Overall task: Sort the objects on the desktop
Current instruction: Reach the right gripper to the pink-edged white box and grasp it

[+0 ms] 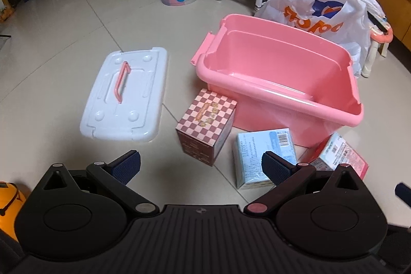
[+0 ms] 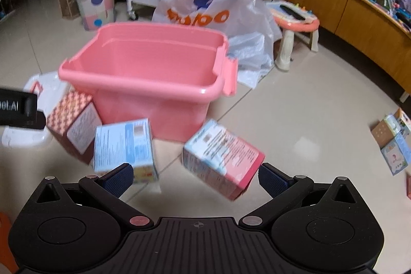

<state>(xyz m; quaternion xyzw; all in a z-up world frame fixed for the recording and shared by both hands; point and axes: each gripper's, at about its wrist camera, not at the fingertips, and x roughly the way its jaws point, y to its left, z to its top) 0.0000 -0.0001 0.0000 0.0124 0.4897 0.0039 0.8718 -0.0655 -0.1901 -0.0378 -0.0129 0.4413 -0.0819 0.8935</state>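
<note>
Both our tongs hang released — left tongs (image 1: 201, 169), right tongs (image 2: 194, 180); three boxes sit on the floor before the pink bin (image 1: 280, 84) — checkered box (image 1: 205, 125), blue box (image 1: 259, 158), pink-edged box (image 2: 221, 158).

Your left wrist view is sharp; your right wrist view is smeared by motion blur, so print on the blue box (image 2: 124, 148) just ahead of the left finger is unreadable. Light is soft, indoor and from overhead: ahead and right of your right claw a pale glare patch sits on the floor tiles (image 2: 305, 145). Shadows under the pink bin (image 1: 280, 84) are faint. Both fisheye views bend straight lines at the edges, and the far corners behind go dim.
</note>
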